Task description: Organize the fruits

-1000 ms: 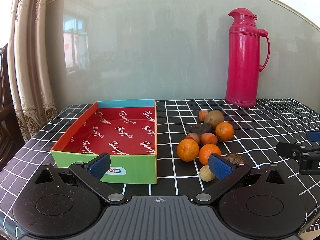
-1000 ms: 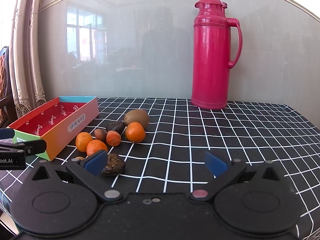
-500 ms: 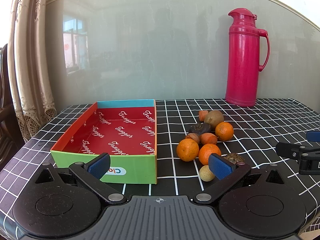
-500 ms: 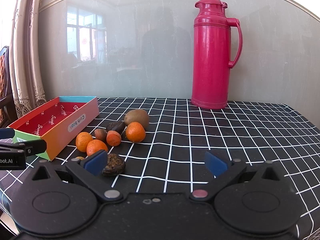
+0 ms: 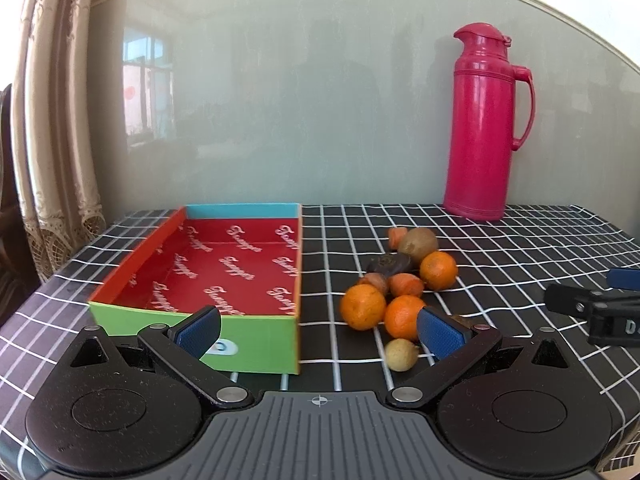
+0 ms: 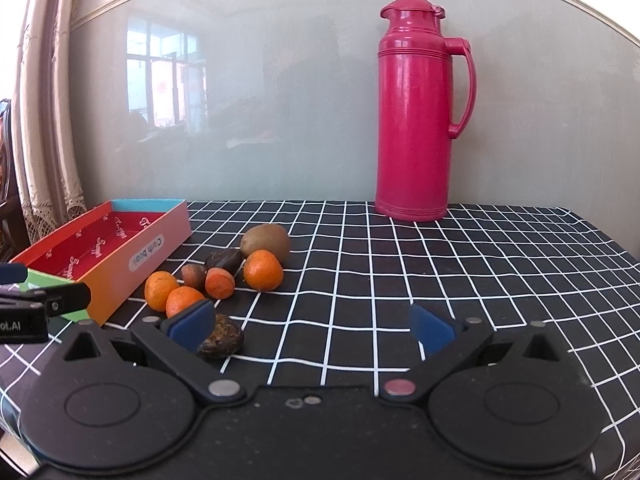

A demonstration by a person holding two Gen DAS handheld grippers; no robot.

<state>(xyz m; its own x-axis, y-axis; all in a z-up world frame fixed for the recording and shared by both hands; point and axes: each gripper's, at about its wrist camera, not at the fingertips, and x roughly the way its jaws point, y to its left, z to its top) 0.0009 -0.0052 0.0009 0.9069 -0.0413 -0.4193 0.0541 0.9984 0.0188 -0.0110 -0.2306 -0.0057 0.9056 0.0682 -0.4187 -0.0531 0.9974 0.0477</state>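
A pile of fruit lies on the checked tablecloth: three mandarins (image 5: 363, 306) (image 6: 263, 270), a kiwi (image 5: 418, 239) (image 6: 265, 241), a dark wrinkled fruit (image 6: 221, 336), several small orange and brown pieces, and a small yellow fruit (image 5: 401, 354). Left of them stands an open shallow box (image 5: 224, 272) (image 6: 132, 248) with a red printed inside and nothing in it. My left gripper (image 5: 320, 330) hovers open near the box's green front wall. My right gripper (image 6: 312, 324) is open too, its left pad next to the dark wrinkled fruit. Neither holds anything.
A tall pink thermos jug (image 5: 486, 124) (image 6: 420, 112) stands at the back against a glossy wall panel. A curtain (image 5: 48, 120) hangs at the left. The table's near and right edges (image 6: 624, 248) are close. The other gripper's tip shows at each view's side.
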